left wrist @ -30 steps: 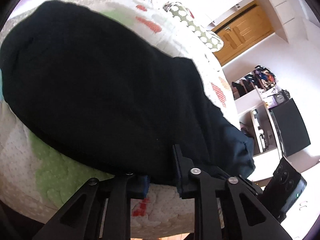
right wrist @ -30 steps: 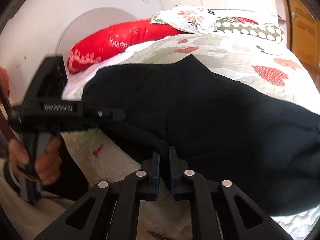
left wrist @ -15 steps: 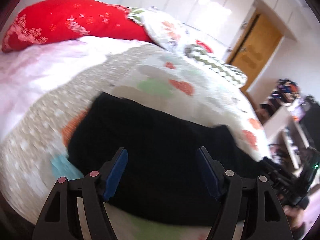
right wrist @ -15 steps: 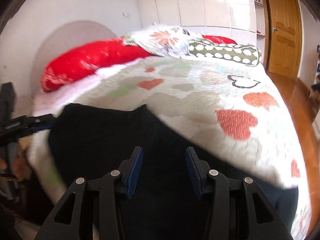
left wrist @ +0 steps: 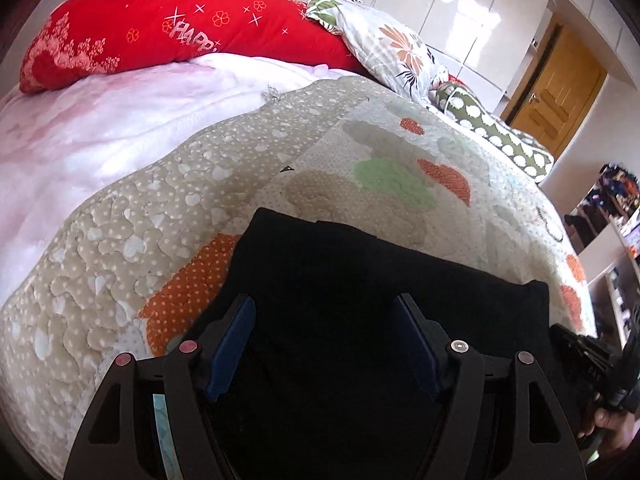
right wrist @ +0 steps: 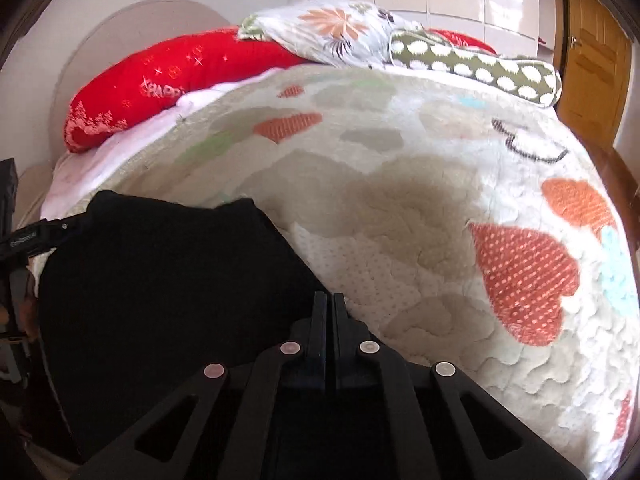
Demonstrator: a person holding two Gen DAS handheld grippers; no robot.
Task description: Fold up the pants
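Left wrist view: my left gripper (left wrist: 326, 344) has its jaws spread wide, blue pads (left wrist: 234, 344) showing on the inner faces, nothing pinched between them. It has been opening within the last second. It hangs above the black pants (left wrist: 360, 280), which lie folded into a compact dark block on the near edge of the quilted bedspread (left wrist: 168, 208). The quilt carries orange and green heart patches. Past it is a pale pink blanket (left wrist: 100, 120), then a red pillow (left wrist: 168, 28) with white lettering, a floral pillow (left wrist: 392, 48) and a green bolster with white dots (left wrist: 500, 136) at the head of the bed. A wooden door (left wrist: 560, 96) is at the far right. At the right edge I see my other tool, the right gripper (left wrist: 588, 364), dark, with a bit of my hand (left wrist: 612, 428) below it.

Right wrist view: the right gripper (right wrist: 328, 312) has just snapped closed, fingers pressed flat together. Its tips sit at the right border of the pants (right wrist: 160, 280); dark on dark, so I cannot tell if any cloth is caught. The pants occupy the lower left, quilt (right wrist: 420, 208) bare to the right. Left gripper (right wrist: 32, 236) pokes in at the left edge, over the pants' far corner. Headboard (right wrist: 120, 36) behind the red pillow (right wrist: 180, 76).
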